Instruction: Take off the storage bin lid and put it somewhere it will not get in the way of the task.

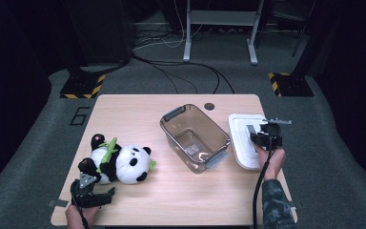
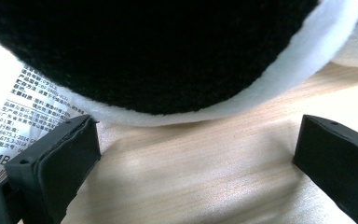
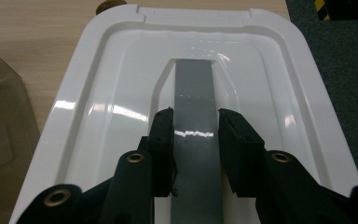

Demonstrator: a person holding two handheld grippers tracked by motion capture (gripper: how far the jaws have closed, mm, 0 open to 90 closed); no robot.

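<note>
A: Right, status of the right gripper [image 3: 195, 122]?
B: Clamped on the grey handle [image 3: 195, 93] of the white lid [image 1: 242, 138]; lid lies flat just right of the clear bin [image 1: 195, 137].
A: Left gripper [image 1: 95, 195]?
B: Jaws spread, nothing gripped, on the table [image 1: 181, 191] just below the panda toy [image 1: 119, 162], well left of the bin.

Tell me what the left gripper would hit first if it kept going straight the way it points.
Most likely the plush panda: its black and white fur lies just ahead of the open left gripper, with bare wooden table between the jaws. The depth is hard to judge.
</note>
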